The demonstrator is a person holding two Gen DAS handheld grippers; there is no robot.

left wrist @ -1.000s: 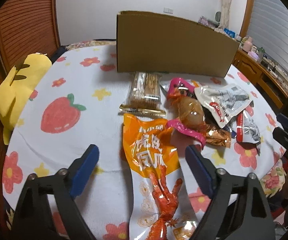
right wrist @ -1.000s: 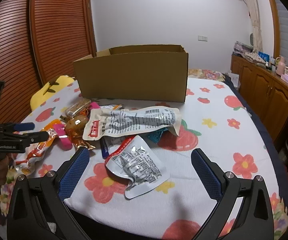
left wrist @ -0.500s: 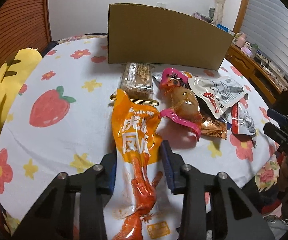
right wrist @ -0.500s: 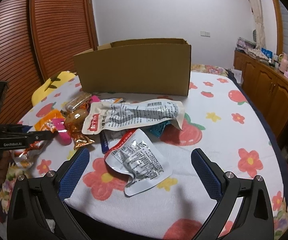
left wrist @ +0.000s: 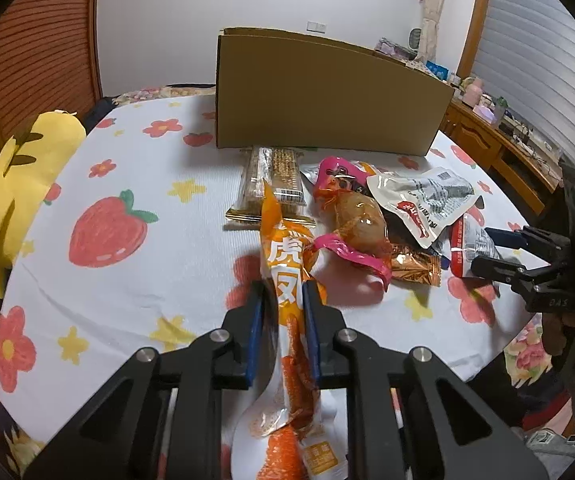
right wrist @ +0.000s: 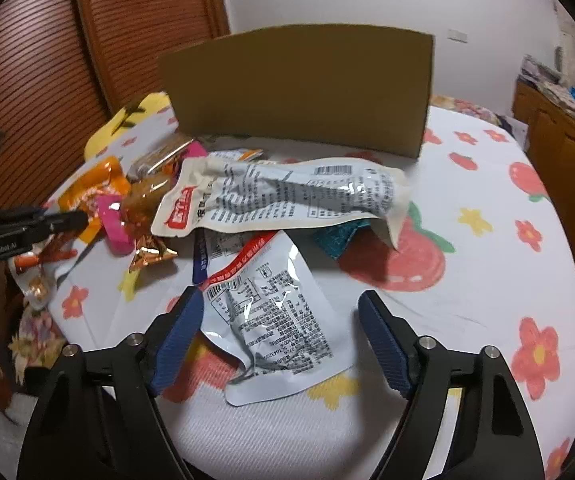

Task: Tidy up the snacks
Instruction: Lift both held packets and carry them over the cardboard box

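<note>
- Left gripper (left wrist: 283, 300): lower centre of the left wrist view; fingers (left wrist: 256, 320) drawn narrow and clamped on the orange snack pouch (left wrist: 287, 264), which runs up between them from the bottom edge toward mid-frame.
- Right gripper (right wrist: 279, 320): lower centre of the right wrist view; fingers (right wrist: 179, 328) wide and closing, with the silver packet (right wrist: 271, 312) lying between them on the cloth; the pads are not pressing it.
- Long white pouch (right wrist: 283, 200): mid-frame in the right wrist view, lying across other snacks, one end lifted off the cloth.
- Brown snack in clear wrap with pink ends (left wrist: 357, 220): just right of the orange pouch, touching it.
- Cereal bar (left wrist: 273, 176): above the orange pouch, close to the box.
- Cardboard box (left wrist: 327, 96): upright at upper centre, behind the snack pile.
- Counter (left wrist: 147, 272): covered by a white cloth with strawberries and flowers.
- Yellow plush (left wrist: 19, 176): left edge of the left wrist view, at the counter's rim.
</note>
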